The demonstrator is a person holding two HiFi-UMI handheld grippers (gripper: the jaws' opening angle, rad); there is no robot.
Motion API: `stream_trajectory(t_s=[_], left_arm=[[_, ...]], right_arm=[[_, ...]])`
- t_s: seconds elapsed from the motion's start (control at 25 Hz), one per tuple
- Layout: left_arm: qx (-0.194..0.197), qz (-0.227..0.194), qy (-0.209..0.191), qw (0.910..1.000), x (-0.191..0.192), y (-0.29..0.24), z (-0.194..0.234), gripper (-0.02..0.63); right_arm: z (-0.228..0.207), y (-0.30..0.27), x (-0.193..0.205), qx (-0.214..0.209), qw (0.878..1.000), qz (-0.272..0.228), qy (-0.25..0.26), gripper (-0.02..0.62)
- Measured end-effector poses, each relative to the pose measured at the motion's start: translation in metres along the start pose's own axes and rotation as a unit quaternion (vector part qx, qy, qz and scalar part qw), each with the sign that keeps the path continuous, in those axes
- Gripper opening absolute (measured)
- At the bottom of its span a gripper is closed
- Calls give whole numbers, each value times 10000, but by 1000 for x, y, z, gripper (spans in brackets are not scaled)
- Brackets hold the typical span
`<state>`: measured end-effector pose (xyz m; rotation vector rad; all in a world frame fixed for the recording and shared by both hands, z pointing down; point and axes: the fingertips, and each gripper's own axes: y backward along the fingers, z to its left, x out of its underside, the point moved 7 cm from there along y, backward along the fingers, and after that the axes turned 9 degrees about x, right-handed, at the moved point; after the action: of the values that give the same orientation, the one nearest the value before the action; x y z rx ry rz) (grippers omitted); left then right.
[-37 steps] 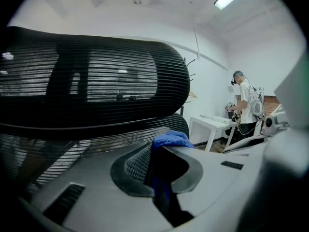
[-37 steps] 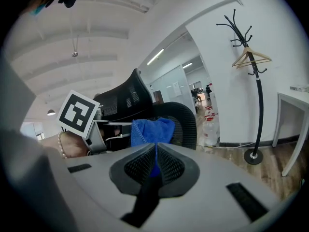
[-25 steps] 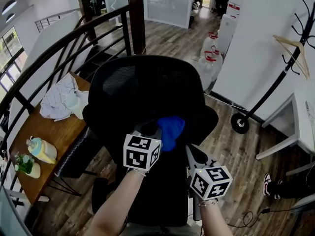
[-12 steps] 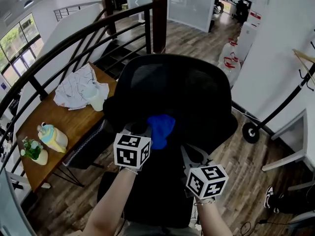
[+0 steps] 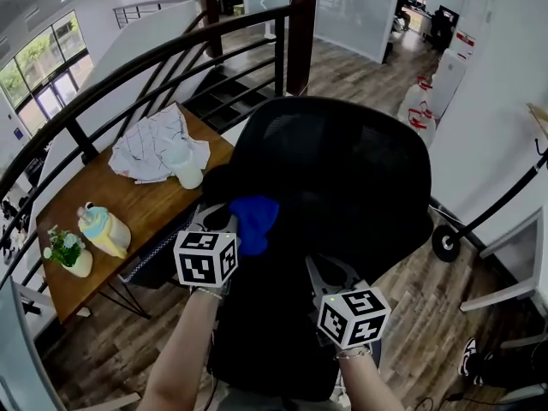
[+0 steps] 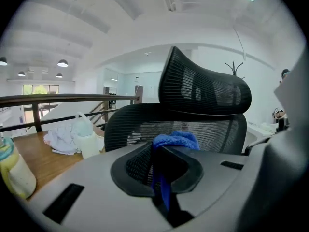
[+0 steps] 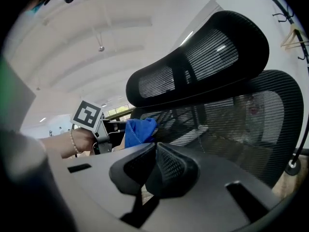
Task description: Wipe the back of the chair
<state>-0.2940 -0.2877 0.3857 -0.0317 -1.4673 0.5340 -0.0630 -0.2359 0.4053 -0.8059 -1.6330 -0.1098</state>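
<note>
A black mesh office chair [image 5: 342, 178] fills the middle of the head view, its back [image 7: 227, 120] and headrest [image 6: 207, 88] turned toward me. My left gripper [image 5: 224, 223] is shut on a blue cloth [image 5: 253, 219], which presses against the left side of the chair back. The blue cloth [image 6: 175, 140] bunches above the closed jaws in the left gripper view. My right gripper [image 5: 324, 272] is shut with nothing in it and hangs low at the chair back, right of the left one. In the right gripper view the blue cloth [image 7: 139, 129] shows at the mesh's left edge.
A wooden table [image 5: 111, 212] stands left of the chair with a crumpled white cloth [image 5: 158, 148], a white jug [image 5: 184, 169], a yellow bottle [image 5: 103, 229] and a small plant [image 5: 67, 251]. A black curved railing [image 5: 128, 75] runs behind. A coat stand base [image 5: 445, 242] sits at right.
My left gripper and the blue cloth have slid leftward across the chair back. The right gripper has shifted slightly left and stays shut.
</note>
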Motion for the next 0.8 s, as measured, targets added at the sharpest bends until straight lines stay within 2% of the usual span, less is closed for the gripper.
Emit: stream_trajectory(t_s=[0.36,0.8], left_arm=[[-391,-23,275,9989,9,21,34,35],[-698,-150,421,9966,13,48,51,35]], right_arm=[[13,-9,4,-120,9999,56,13,31],[6,1,7,24,10000,-21,-91,31]])
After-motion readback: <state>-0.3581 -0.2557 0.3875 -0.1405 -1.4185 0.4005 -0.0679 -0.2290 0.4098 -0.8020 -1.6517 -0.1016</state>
